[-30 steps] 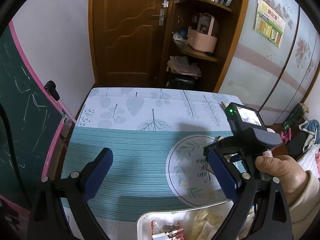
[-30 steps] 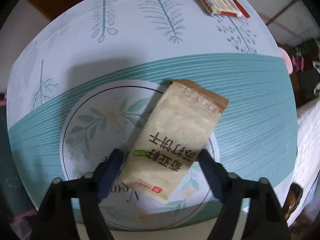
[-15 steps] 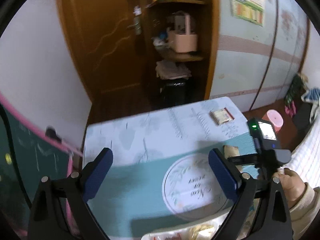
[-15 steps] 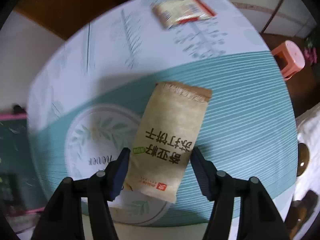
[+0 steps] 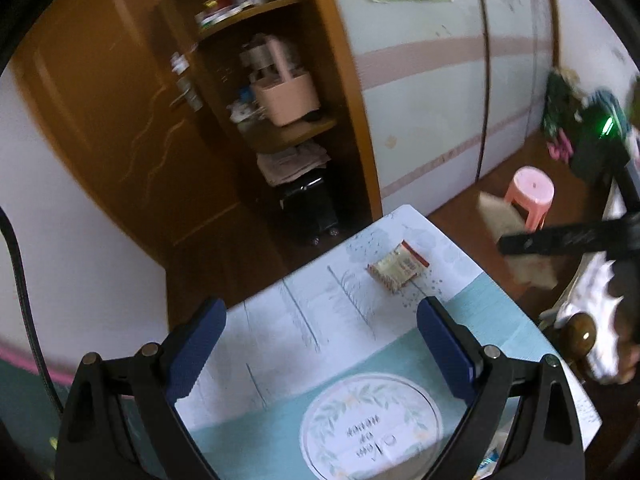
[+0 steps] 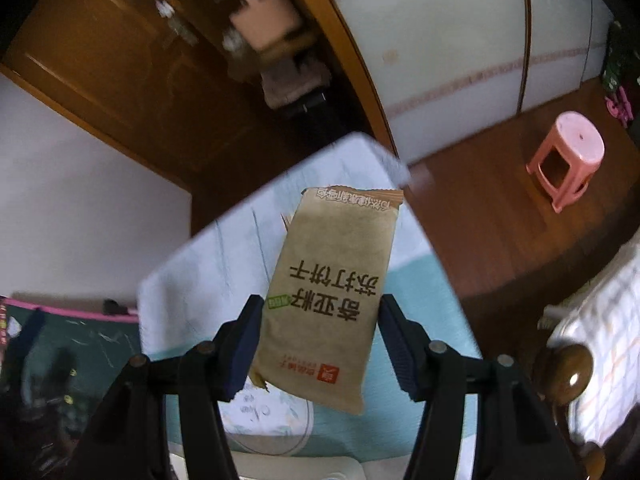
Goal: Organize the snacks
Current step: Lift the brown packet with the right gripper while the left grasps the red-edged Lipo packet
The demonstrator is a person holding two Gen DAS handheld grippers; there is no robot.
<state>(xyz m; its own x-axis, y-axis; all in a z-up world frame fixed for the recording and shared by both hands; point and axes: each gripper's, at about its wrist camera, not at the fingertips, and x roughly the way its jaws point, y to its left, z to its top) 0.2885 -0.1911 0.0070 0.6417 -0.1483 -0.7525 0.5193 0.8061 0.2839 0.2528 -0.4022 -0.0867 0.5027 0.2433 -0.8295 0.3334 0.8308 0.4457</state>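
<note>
A rectangular counter [image 5: 280,344] is covered by a cloth with a pale leaf-printed band at the far end and teal stripes nearer, printed with a round white wreath emblem [image 5: 370,424]. A small cream snack packet with red edges [image 5: 398,266] lies flat on the pale band near the far right corner.

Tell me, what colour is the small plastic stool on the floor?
Pink. The stool shows best in the right wrist view.
</note>
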